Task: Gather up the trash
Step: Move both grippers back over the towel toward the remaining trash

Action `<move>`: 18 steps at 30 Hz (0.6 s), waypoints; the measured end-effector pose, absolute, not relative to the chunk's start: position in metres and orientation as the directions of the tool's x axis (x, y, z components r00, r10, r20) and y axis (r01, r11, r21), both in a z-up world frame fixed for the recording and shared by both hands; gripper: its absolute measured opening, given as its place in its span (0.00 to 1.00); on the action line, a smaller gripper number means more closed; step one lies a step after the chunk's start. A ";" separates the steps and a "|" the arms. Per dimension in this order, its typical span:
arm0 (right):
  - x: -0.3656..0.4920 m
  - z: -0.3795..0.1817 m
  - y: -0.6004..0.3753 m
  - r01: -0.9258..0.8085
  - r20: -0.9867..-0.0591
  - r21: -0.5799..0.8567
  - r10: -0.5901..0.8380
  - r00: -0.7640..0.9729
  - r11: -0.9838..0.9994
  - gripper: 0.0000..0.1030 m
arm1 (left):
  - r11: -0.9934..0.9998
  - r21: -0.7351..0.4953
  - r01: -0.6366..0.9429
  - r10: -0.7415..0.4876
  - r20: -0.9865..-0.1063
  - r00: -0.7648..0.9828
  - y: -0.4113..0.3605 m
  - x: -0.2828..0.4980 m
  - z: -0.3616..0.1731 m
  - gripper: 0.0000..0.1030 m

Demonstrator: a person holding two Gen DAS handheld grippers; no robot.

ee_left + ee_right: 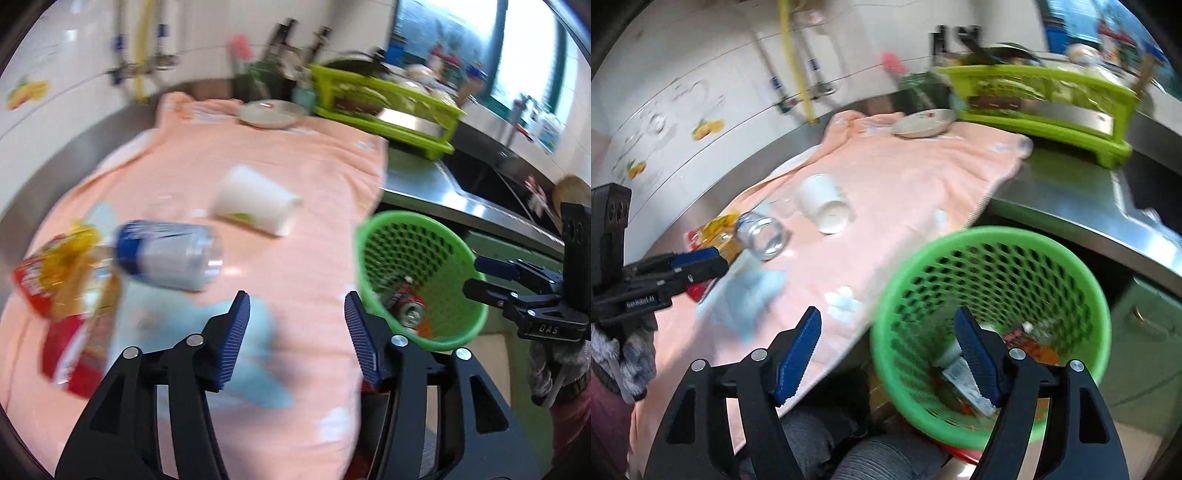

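Observation:
A clear plastic bottle with a blue label [168, 254] lies on the peach towel [258, 158], next to a red and yellow snack wrapper [70, 295] and a toppled white paper cup [255, 205]. A pale blue tissue [255, 354] lies near my open left gripper [295, 336], which hovers empty above the towel's near edge. A green mesh basket [993, 325] beside the counter holds a can [410, 306] and other scraps. My right gripper [886, 354] is open and empty over the basket's rim. The bottle [762, 234], cup [825, 206] and wrapper [716, 230] also show in the right wrist view.
A white dish [271, 112] sits at the towel's far end. A lime green dish rack [384, 107] stands on the steel counter [417, 181] to the right, with a sink [491, 177] beyond. Tiled wall with pipes lies behind.

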State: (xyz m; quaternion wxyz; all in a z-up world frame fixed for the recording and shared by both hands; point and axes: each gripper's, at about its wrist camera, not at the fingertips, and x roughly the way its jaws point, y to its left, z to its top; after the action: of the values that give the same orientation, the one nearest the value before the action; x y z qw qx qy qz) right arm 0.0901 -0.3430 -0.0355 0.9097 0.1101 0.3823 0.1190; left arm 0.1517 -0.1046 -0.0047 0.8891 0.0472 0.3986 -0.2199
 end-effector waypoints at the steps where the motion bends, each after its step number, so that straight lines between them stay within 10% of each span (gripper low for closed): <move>1: 0.094 -0.034 -0.336 -0.148 -0.670 0.287 0.309 0.675 0.946 0.70 | 0.907 -0.088 0.411 -0.341 -0.726 0.597 -0.095 0.152 -0.002 0.52; 18: 0.194 -0.017 -0.239 -0.373 -0.717 0.142 0.355 0.600 0.917 0.71 | 0.980 -0.060 0.189 -0.176 -0.700 0.692 0.034 0.150 0.012 0.63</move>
State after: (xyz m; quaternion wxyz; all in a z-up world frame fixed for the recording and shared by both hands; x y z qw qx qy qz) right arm 0.1941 -0.2395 -0.0169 0.8942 -0.0113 0.3986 0.2034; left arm 0.1501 0.0344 0.0121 0.9197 0.0083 0.3798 -0.0992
